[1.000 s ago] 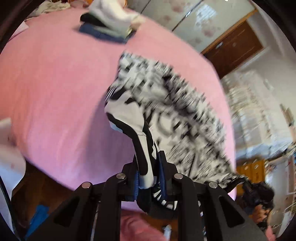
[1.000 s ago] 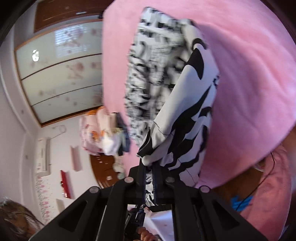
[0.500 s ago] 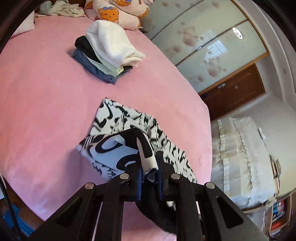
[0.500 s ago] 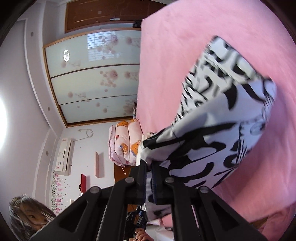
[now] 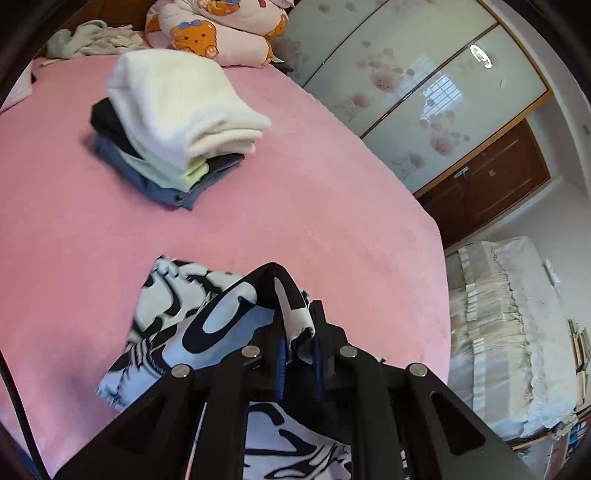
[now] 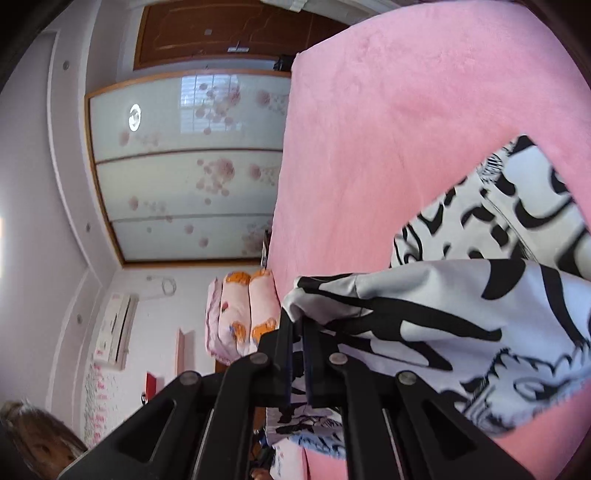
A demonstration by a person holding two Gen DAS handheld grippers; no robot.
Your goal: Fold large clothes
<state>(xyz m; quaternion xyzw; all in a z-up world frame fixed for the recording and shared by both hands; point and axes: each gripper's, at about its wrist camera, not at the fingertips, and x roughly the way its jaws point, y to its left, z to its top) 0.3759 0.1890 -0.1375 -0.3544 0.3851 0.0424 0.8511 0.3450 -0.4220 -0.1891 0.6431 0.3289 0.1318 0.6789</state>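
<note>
A black-and-white patterned garment (image 5: 173, 314) lies partly folded on the pink bed (image 5: 258, 221). My left gripper (image 5: 299, 332) is shut on a bunched edge of it, held just above the bed near the front edge. In the right wrist view the same garment (image 6: 461, 314) drapes from my right gripper (image 6: 299, 325), which is shut on another edge, with the lower layer spread on the pink bed (image 6: 388, 129) beyond.
A stack of folded clothes topped by a white towel-like piece (image 5: 177, 114) sits further back on the bed. Cartoon pillows (image 5: 221, 29) and crumpled cloth (image 5: 88, 37) lie at the head. Sliding wardrobe doors (image 5: 424, 85) stand beyond the bed's right edge.
Both grippers have carried the held garment edge forward and lower over the bed, folding the garment over itself. The folded stack now looks closer.
</note>
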